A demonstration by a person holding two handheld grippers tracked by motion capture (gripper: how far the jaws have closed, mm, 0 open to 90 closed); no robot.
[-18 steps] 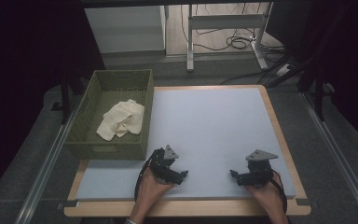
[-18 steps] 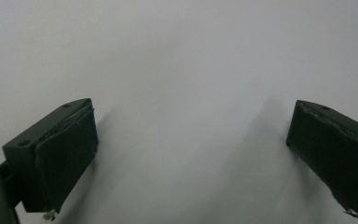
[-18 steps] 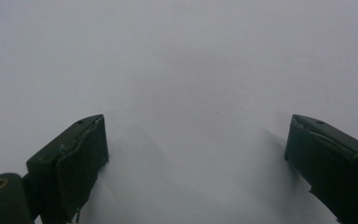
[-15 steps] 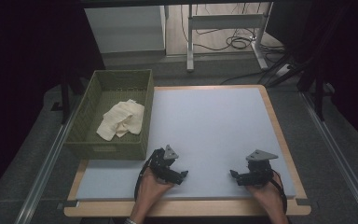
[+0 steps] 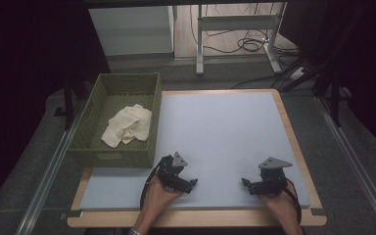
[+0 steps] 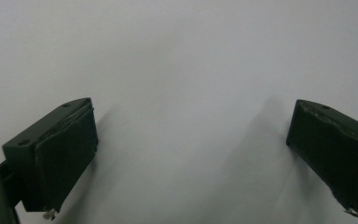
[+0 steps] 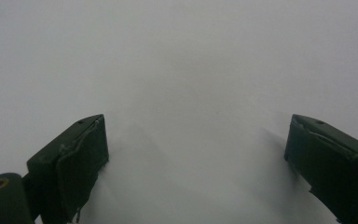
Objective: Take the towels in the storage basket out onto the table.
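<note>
The left gripper (image 5: pixel 190 185) rests low over the near part of the pale grey mat (image 5: pixel 225 127), near its left side, and its jaws point to the right and a little toward the near edge. In the left gripper view (image 6: pixel 191 140) the two black jaws stand wide apart with only bare mat between them, so it is open and holds nothing. The right gripper (image 5: pixel 246 184) is at the near right of the mat, with its jaws pointing left, toward the other gripper; in the right gripper view (image 7: pixel 196 149) its jaws are also spread wide and empty. The two grippers are well apart. A cream cloth (image 5: pixel 127 125) lies crumpled inside the green basket (image 5: pixel 111 157) at the left edge of the table (image 5: pixel 293 142). Its long axis runs from near left to far right.
</note>
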